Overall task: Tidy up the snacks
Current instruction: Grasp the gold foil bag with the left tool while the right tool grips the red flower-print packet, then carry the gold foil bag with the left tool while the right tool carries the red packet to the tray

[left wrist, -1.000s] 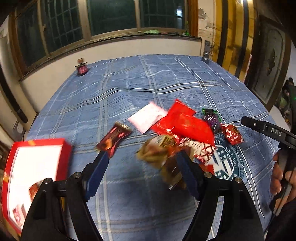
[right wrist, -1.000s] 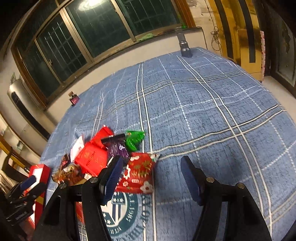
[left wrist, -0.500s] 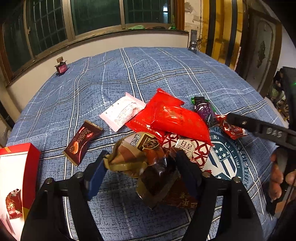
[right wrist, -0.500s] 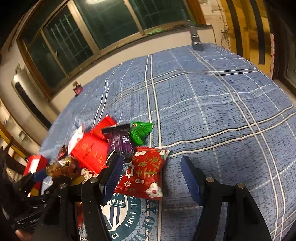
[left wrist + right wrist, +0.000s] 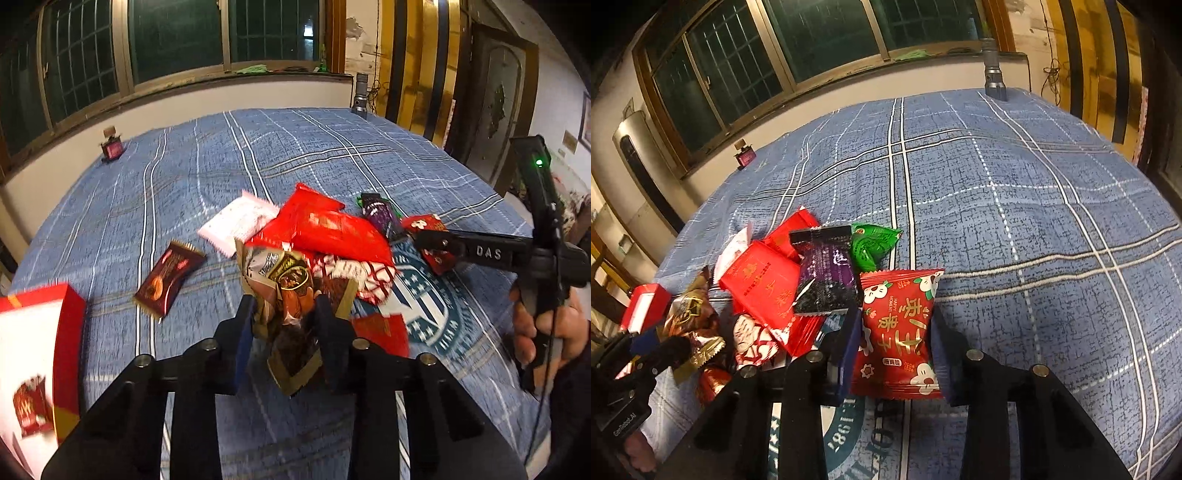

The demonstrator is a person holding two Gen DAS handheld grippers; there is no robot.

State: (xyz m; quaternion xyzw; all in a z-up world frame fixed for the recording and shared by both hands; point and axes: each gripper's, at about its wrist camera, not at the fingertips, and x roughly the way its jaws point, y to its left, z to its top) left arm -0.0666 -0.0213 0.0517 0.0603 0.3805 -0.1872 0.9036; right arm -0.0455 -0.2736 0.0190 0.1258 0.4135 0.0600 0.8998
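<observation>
In the left wrist view my left gripper (image 5: 286, 321) has its jaws closing, and the pads pinch a crumpled brown-and-gold snack packet (image 5: 284, 280) at the near edge of the snack pile. In the right wrist view my right gripper (image 5: 895, 341) is also closing, with both pads against the sides of a red flowered packet (image 5: 897, 325) lying flat on the blue checked cloth (image 5: 1015, 221). Large red packets (image 5: 332, 229), a purple packet (image 5: 827, 273) and a green one (image 5: 873, 242) lie just beyond. An open red box (image 5: 37, 350) stands at the left.
A pink-white packet (image 5: 240, 221) and a dark chocolate packet (image 5: 168, 275) lie left of the pile. A torch (image 5: 993, 70) and a small bottle (image 5: 744, 157) stand at the far edge. A hand (image 5: 535, 325) grips the right tool.
Both grippers' jaws have narrowed from wide apart to pinching. The left one closed on the brown-and-gold packet, and the right one sank and closed around the red flowered packet.
</observation>
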